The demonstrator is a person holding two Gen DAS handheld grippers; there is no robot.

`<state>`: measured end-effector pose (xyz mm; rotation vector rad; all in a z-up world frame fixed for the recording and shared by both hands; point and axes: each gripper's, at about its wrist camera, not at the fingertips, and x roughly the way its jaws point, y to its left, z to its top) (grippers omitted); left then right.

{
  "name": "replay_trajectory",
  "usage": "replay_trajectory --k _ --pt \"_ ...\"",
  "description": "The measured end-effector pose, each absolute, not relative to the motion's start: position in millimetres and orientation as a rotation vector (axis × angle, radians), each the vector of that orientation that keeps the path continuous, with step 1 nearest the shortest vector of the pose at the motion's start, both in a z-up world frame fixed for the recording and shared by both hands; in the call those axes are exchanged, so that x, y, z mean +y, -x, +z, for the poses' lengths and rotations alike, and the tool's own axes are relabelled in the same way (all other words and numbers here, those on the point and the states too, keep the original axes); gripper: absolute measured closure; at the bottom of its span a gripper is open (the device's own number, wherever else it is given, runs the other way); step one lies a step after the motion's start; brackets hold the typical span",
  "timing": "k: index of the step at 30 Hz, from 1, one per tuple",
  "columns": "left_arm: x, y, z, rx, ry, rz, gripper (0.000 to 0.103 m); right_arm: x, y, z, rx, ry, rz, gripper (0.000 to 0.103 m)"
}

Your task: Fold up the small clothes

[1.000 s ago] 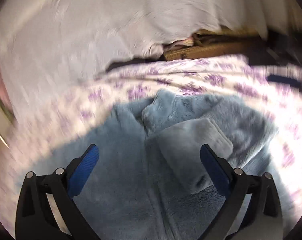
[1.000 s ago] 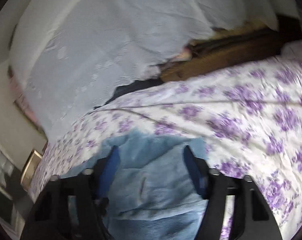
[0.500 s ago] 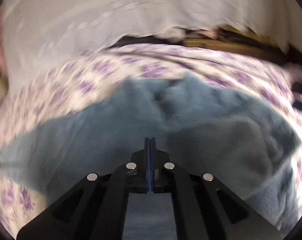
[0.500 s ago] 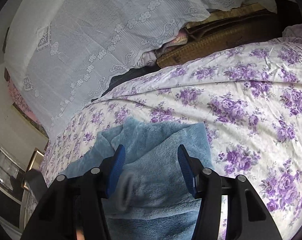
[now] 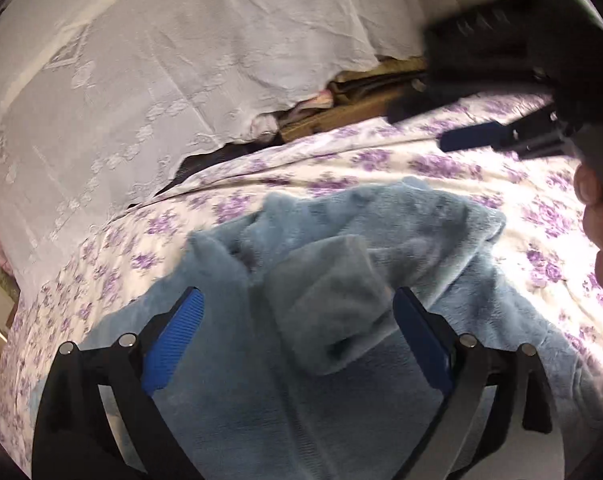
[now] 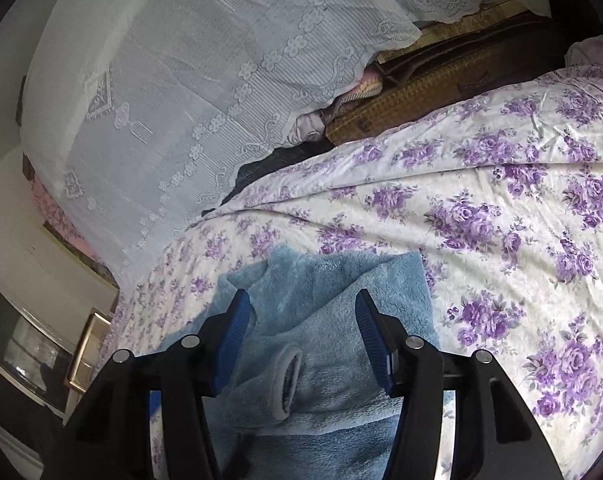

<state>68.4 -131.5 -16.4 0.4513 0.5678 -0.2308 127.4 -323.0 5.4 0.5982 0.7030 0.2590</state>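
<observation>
A fluffy blue garment lies spread on a bed's purple-flowered sheet, one sleeve folded across its middle. The left gripper hovers above the garment, its blue fingers having just opened wide, grasping nothing. The right gripper is poised over the sleeve's grey cuff, its fingers partly apart and released. White lace curtain hangs at the far side.

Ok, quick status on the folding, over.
Left gripper open, jaws just reopened over the sleeve cuff. Right gripper open, holding nothing. Blue fleece top part-folded on floral bedspread. Nothing in the way.
</observation>
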Motion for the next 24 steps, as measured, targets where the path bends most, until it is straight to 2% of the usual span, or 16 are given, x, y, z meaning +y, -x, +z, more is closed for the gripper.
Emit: replay_trajectory --k 4,5,7,8,9,15,17,19,21,23,24 --pt "-139.6 -109.9 -47.8 0.748 -0.436 -0.219 0.013 -323.2 -126.9 6.8 0.7 -0.608 0.269 0.047" --pt "-135.2 -115.7 -52.2 0.784 -0.398 -0.24 0.02 -323.9 -127.4 6.6 0.701 -0.609 0.27 0.047" --pt "-121.8 -123.8 -52.1 0.827 -0.306 -0.287 0.043 -323.2 -126.8 6.7 0.701 -0.604 0.266 0.047" --pt "-113.0 -127.8 -49.7 0.844 -0.255 -0.298 0.07 -323.5 -127.0 6.6 0.701 -0.603 0.263 0.047" --pt "-102.2 -131.4 -48.1 0.858 -0.21 -0.289 0.09 -323.0 -126.5 6.1 0.702 -0.603 0.26 0.047" --pt "-17.9 -142.5 -42.3 0.914 0.115 -0.299 0.089 -314.0 -133.6 -6.0 0.753 -0.559 0.247 0.049" --pt "2.2 -146.6 -49.6 0.929 0.159 -0.245 0.088 -310.1 -140.0 -19.5 0.802 -0.533 0.226 0.059" --pt "16.3 -145.6 -58.6 0.95 0.201 -0.223 0.077 -308.0 -150.8 -47.7 0.902 -0.505 0.181 0.069" --pt "24.3 -141.8 -59.3 0.927 0.224 -0.191 0.045 -311.4 -157.0 -71.5 0.962 -0.509 0.136 0.077" --pt "24.8 -138.1 -52.8 0.883 0.193 -0.148 0.026 -317.4 -157.9 -80.8 0.953 -0.527 0.119 0.083" --pt "25.6 -134.3 -48.5 0.857 0.183 -0.135 0.025 -319.0 -155.4 -75.2 0.94 -0.53 0.102 0.084"
